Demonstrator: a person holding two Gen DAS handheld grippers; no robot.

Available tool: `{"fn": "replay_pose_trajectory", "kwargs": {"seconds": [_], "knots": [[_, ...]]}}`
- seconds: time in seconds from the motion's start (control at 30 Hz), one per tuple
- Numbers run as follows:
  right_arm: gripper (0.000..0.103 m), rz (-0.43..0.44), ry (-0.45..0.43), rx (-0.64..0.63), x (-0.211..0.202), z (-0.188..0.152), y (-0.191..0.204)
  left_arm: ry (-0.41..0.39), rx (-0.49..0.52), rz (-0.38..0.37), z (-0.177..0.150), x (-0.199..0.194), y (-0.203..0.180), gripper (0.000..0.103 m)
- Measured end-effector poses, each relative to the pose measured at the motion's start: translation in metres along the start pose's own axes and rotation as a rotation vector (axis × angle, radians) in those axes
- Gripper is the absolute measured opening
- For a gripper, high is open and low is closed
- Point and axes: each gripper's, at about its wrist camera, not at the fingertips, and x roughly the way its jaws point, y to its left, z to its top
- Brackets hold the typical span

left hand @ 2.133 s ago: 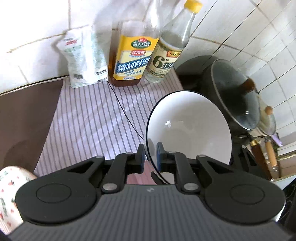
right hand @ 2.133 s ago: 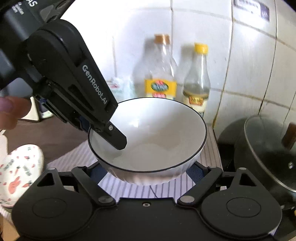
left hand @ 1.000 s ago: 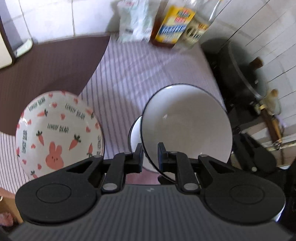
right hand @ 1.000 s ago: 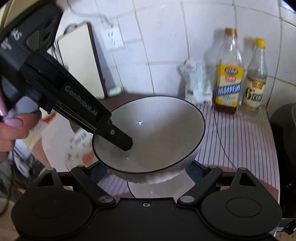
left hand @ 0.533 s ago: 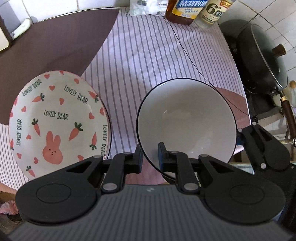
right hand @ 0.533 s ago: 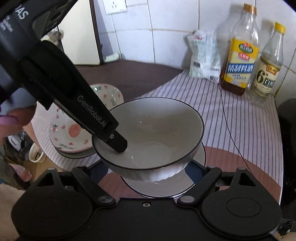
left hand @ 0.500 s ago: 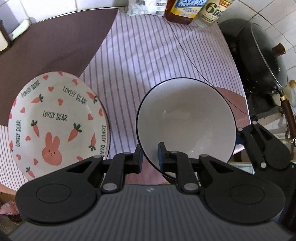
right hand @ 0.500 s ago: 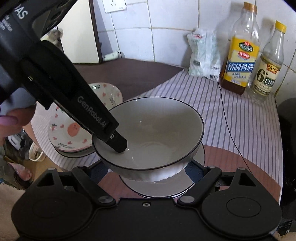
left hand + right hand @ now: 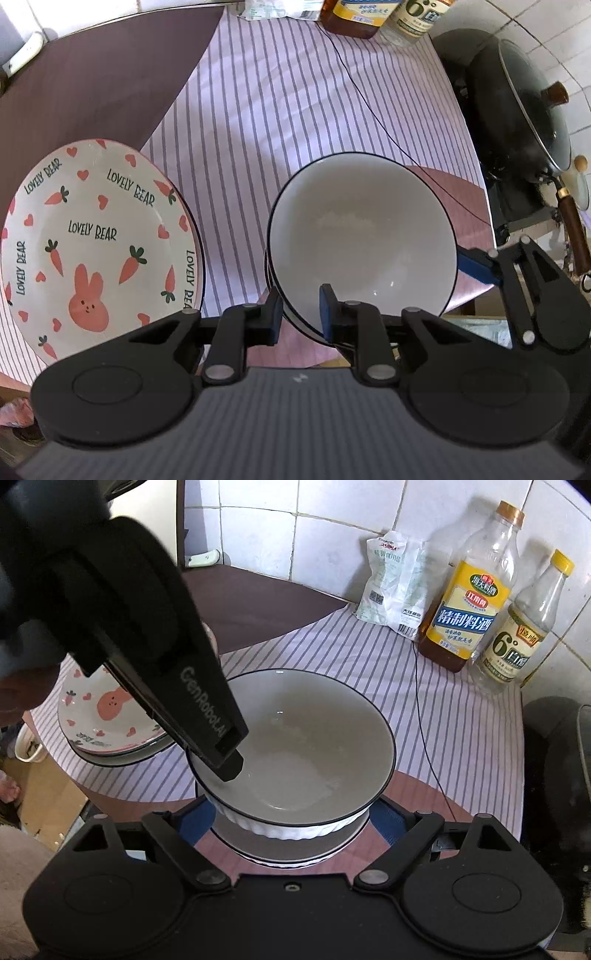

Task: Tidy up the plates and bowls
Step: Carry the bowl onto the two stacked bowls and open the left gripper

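A white bowl with a black rim (image 9: 362,236) (image 9: 299,753) sits nested on another white bowl (image 9: 288,849) at the table's near edge. My left gripper (image 9: 300,314) has opened; its fingers straddle the bowl's near rim, one inside, one outside, with a gap. My right gripper (image 9: 291,823) is wide open with its blue pads on either side of the bowl's base, not pressing it. A bunny-and-carrot plate (image 9: 92,236) (image 9: 107,716) lies to the left on a dark-rimmed plate.
A striped cloth (image 9: 280,110) covers the table. An oil bottle (image 9: 469,605), a vinegar bottle (image 9: 521,627) and a white bag (image 9: 395,583) stand by the tiled wall. A lidded black wok (image 9: 524,107) is to the right. A thin black cord (image 9: 373,107) crosses the cloth.
The bowl came down from over the back of the table onto the other bowl. The left fingers, shut on its rim before, have spread apart.
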Motion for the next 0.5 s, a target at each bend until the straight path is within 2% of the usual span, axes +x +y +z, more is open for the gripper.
{"fn": "replay_pose_trajectory", "kwargs": {"seconds": [0.17, 0.37, 0.5], "knots": [[0.093, -0.067, 0.017, -0.003, -0.003, 0.001, 0.009, -0.048, -0.021, -0.029, -0.006, -0.001, 0.006, 0.017], [0.095, -0.14, 0.037, -0.13, -0.005, 0.001, 0.033, -0.09, -0.029, 0.001, -0.016, 0.007, 0.011, 0.015], [0.095, -0.192, 0.038, -0.139, -0.003, -0.004, 0.04, -0.123, -0.051, 0.031, -0.02, 0.012, 0.011, 0.015]]}}
